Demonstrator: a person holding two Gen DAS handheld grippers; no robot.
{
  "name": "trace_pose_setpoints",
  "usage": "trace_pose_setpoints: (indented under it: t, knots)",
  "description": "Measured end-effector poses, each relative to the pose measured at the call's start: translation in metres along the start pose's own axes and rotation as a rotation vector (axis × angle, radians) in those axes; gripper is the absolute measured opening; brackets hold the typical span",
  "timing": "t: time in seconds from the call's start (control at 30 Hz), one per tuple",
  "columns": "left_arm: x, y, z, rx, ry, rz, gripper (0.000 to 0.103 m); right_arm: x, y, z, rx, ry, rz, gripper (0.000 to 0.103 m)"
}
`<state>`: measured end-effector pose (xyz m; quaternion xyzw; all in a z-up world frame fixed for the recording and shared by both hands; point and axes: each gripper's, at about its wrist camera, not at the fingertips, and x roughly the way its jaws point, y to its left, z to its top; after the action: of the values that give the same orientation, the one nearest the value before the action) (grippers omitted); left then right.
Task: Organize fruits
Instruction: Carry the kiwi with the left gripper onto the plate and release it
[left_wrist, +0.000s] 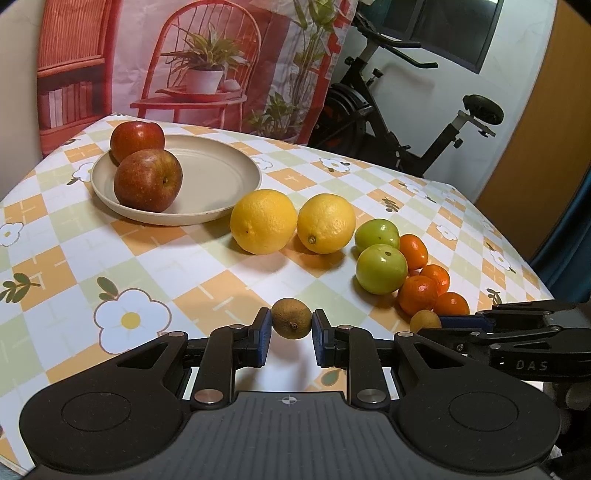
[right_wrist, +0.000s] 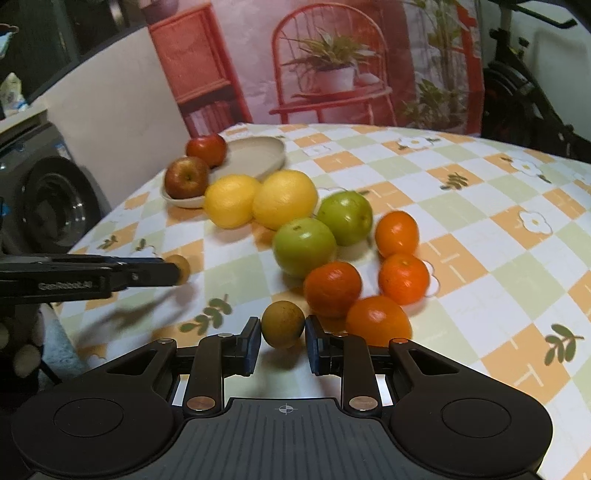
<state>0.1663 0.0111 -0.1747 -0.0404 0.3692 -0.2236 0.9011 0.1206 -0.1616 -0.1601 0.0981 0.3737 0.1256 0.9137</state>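
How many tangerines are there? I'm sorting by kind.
4, clustered right of the green fruits: one farthest, one right, one left, one nearest. None seem hidden.

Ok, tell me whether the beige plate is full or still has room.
Still has room. The plate holds only one red apple, at its left side; the second apple sits at the rim behind it.

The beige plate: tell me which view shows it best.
Left wrist view: the beige plate shows its whole rim and bare centre, two red apples at its left. In the right wrist view, the plate is far, blurred, partly hidden by fruit.
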Motion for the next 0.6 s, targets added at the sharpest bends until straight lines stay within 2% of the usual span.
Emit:
trace_pose_setpoints:
  t: [0.33, 0.6]
  knots:
    - [-0.009, 0.004, 0.013, 0.015, -0.040, 0.036, 0.025, -0.011, -0.007, 0.020, 0.020, -0.074, 0.037, 0.024]
    - [-0.027, 0.026, 0.055, 0.002, -0.127, 0.097, 0.025, -0.005, -0.001, 0.065, -0.035, -0.147, 0.065, 0.024]
